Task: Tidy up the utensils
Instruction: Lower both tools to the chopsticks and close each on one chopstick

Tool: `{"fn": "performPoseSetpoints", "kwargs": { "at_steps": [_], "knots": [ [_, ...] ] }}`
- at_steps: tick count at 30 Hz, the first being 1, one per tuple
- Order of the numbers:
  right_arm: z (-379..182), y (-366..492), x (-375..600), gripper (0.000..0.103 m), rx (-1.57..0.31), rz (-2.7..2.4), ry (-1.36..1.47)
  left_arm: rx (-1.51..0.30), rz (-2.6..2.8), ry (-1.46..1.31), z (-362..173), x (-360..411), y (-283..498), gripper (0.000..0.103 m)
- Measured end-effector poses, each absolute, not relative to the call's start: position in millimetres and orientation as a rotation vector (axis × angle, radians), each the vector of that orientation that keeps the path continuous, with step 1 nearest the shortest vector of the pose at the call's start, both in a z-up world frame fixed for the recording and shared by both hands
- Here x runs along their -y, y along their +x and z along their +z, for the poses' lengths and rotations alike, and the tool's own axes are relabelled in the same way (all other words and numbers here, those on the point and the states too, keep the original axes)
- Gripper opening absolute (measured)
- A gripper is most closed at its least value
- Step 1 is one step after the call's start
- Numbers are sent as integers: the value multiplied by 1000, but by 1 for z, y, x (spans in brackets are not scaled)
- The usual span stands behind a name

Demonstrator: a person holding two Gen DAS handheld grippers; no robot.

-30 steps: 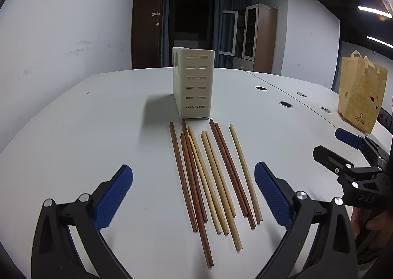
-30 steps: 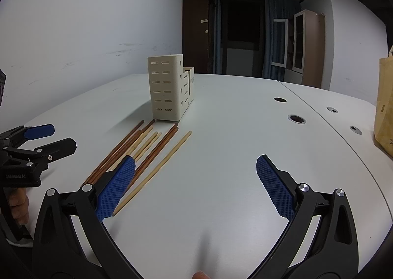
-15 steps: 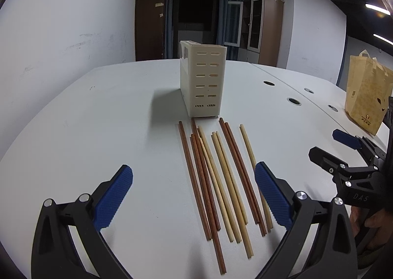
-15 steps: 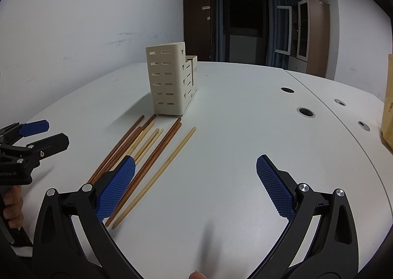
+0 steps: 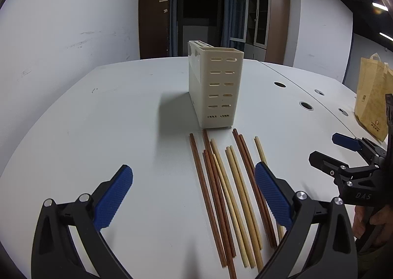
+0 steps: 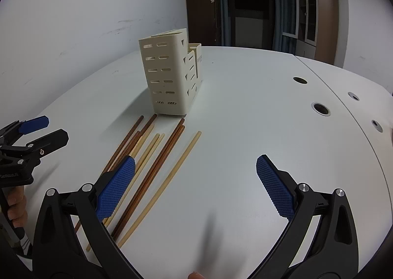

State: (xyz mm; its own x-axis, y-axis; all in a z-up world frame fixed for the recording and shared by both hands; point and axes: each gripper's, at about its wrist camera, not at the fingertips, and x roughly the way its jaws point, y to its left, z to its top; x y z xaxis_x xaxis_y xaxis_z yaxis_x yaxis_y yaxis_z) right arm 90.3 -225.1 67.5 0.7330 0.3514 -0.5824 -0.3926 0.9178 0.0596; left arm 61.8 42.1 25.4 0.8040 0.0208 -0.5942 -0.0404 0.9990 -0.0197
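Chopsticks (image 5: 228, 188) flat on bench (image 5: 110, 119), just ahead of left tool (image 5: 194, 180), before holder (image 5: 216, 87). Both tools, right tool (image 6: 196, 180) included, spread wide, empty. Approach step; next: lower, pinch one stick.

Yellow paper bag (image 5: 372, 97); white table (image 5: 110, 119)

Chopsticks (image 5: 231, 195): wood, some dark reddish-brown, some pale bamboo-like, smooth, matt. Utensil holder (image 5: 216, 87): cream plastic, matt, slotted walls. Table (image 5: 98, 131): white laminate, smooth, slight sheen. Left gripper (image 5: 194, 193) & right gripper (image 6: 195, 185): black matt plastic w/ silver metal screws; pads (image 5: 113, 198) blue, knurled rubbery texture. Bag (image 5: 371, 102): tan paper-like, matt.
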Motion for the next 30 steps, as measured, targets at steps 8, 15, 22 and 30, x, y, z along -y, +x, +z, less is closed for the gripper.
{"fn": "performPoseSetpoints", "kwargs": {
  "at_steps": [8,15,22,30],
  "knots": [
    [70,118,217,95,-685,403,-93,-667,46,-28,26,-47,87,98],
    [65,144,209,94,-756,379,-133,-765,-12,-11,30,-45,118,98],
    [60,168,202,94,-847,399,-135,-812,8,13,37,-46,150,98],
    [53,195,195,94,-934,389,-134,-934,24,-55,15,-66,186,98]
  ]
}}
